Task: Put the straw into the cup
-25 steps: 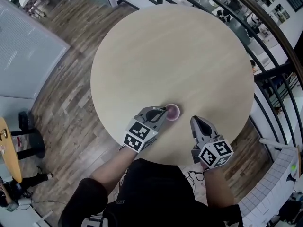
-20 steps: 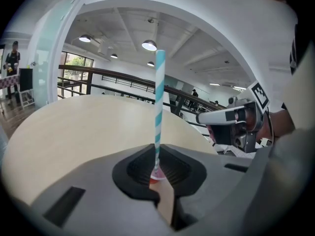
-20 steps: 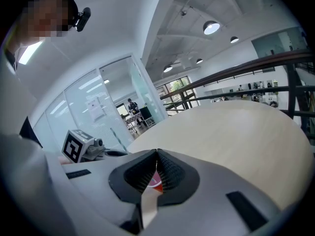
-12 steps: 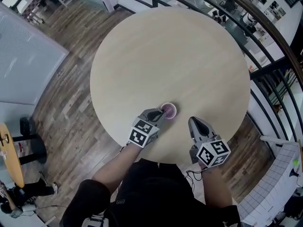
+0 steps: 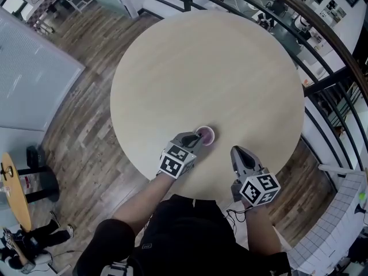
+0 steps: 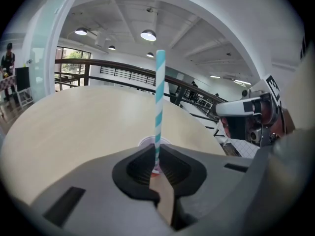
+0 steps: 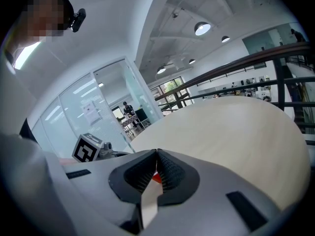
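A teal-and-white striped straw (image 6: 159, 97) stands upright, pinched near its lower end by my left gripper (image 6: 156, 155). Its foot drops toward the small pink cup (image 6: 146, 142), whose rim shows just beyond the jaws. Whether the tip is inside the cup is hidden. In the head view the cup (image 5: 205, 135) stands near the front of the round table, with the left gripper (image 5: 194, 141) touching its left side. To the cup's right, my right gripper (image 5: 237, 152) hovers apart from it. In its own view the right gripper (image 7: 157, 155) is shut with nothing held.
The round beige table (image 5: 207, 73) stretches away beyond the cup. A dark railing (image 5: 322, 50) curves round its far and right sides. Wood floor (image 5: 75, 114) lies to the left. My right gripper (image 6: 246, 113) shows at the right of the left gripper view.
My left gripper has sunk a little with the straw beside the cup. The cup and the right gripper have kept their places.
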